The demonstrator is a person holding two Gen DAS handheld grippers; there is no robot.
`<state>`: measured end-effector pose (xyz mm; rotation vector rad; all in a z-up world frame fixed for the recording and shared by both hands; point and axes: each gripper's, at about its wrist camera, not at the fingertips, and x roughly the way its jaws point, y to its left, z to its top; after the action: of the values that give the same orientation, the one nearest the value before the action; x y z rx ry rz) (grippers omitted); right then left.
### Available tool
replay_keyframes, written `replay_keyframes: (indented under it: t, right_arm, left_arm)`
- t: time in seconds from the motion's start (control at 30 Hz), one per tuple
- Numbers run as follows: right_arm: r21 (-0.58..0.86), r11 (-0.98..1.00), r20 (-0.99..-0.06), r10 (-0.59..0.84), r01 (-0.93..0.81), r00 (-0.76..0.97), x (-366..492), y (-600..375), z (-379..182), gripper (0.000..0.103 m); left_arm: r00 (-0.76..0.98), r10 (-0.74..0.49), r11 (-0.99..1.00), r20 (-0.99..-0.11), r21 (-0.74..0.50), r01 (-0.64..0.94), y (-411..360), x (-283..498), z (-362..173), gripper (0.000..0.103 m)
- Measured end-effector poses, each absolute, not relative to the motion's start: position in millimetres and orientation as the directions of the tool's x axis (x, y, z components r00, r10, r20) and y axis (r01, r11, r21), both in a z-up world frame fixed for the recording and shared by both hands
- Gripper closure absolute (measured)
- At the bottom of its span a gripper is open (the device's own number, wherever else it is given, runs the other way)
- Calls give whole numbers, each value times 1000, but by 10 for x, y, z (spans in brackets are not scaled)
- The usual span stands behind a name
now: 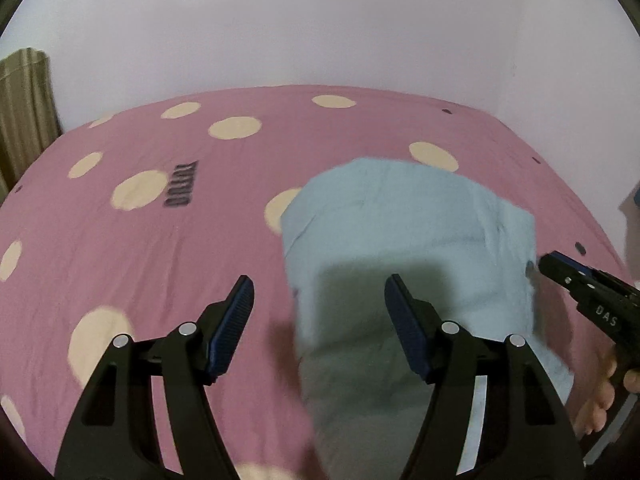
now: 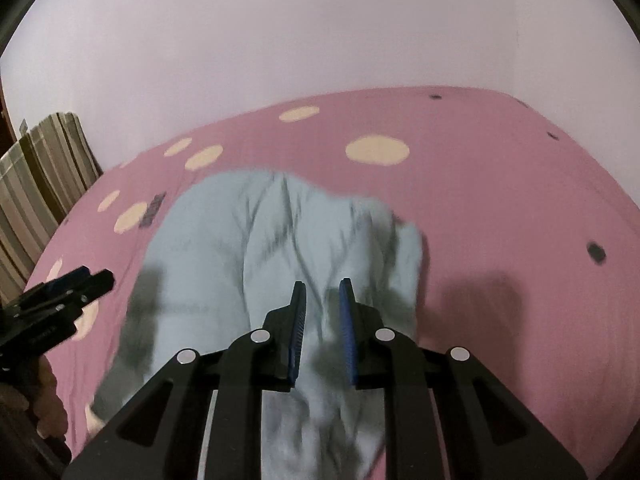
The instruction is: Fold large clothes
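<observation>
A light blue garment (image 1: 404,240) lies folded on the pink bed sheet (image 1: 160,240); it also shows in the right wrist view (image 2: 240,248), creased and blurred. My left gripper (image 1: 319,292) is open and empty, hovering over the garment's left edge. My right gripper (image 2: 322,288) stands above the garment's right part, its jaws a narrow gap apart with nothing between them; it shows at the right edge of the left wrist view (image 1: 560,268). The left gripper shows at the left edge of the right wrist view (image 2: 92,278).
The pink sheet (image 2: 500,200) has cream dots and small dark spots and covers the whole bed. A pale wall (image 1: 320,20) runs behind it. A striped curtain (image 2: 40,180) hangs at the left. The person's hand (image 1: 604,396) holds the right gripper.
</observation>
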<state>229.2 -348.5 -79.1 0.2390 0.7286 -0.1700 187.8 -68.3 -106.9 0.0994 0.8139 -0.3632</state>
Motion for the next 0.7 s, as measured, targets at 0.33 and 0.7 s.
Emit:
replay_keyframes:
  t: [0.33,0.7]
  right_arm:
    - [120,952,-762,-93,281,641,2851,-3566,-1195,85]
    - [123,946,-788,-90,299,609,2964,-3622,-1550,86]
  left_arm:
    - [549,-180,933,-816,35,359,-1070,2312,-1527,35]
    - [482,-163,922,-861,40,384,-1196,2426,-1826,35]
